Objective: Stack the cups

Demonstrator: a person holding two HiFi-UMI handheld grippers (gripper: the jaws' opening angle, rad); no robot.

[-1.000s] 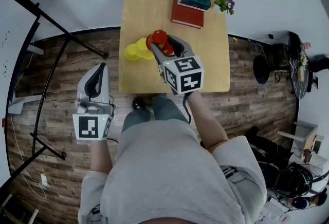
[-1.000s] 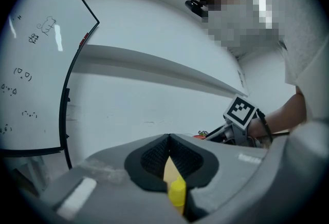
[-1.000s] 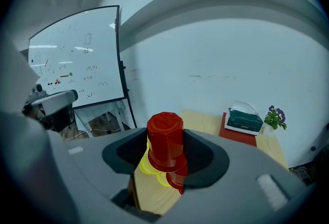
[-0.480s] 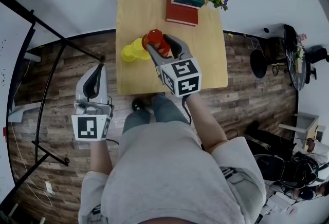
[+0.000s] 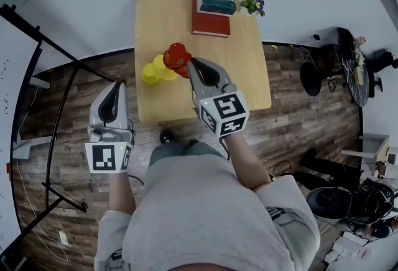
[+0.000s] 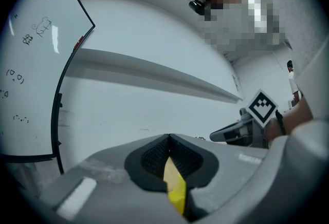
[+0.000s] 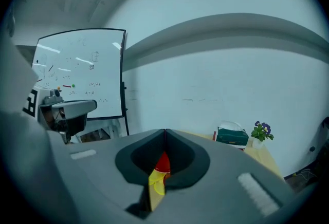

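From the head view we cannot tell whether the tip of the right hand-held gripper (image 5: 190, 64) touches the red cup (image 5: 176, 54), because the tip covers that cup's near edge. The yellow cups (image 5: 153, 71) beside it overlap so closely that we cannot count them. In the right gripper view they show only as a red and yellow sliver low behind the closed jaws, and the gripper's body hides most of the desk (image 7: 259, 152). In the left gripper view a yellow sliver (image 6: 174, 187) shows low behind the closed jaws of the left hand-held gripper (image 6: 168, 138); we cannot tell what it is. The whiteboard (image 6: 31, 63) is cut off by the left edge there, and its writing is too small to read.
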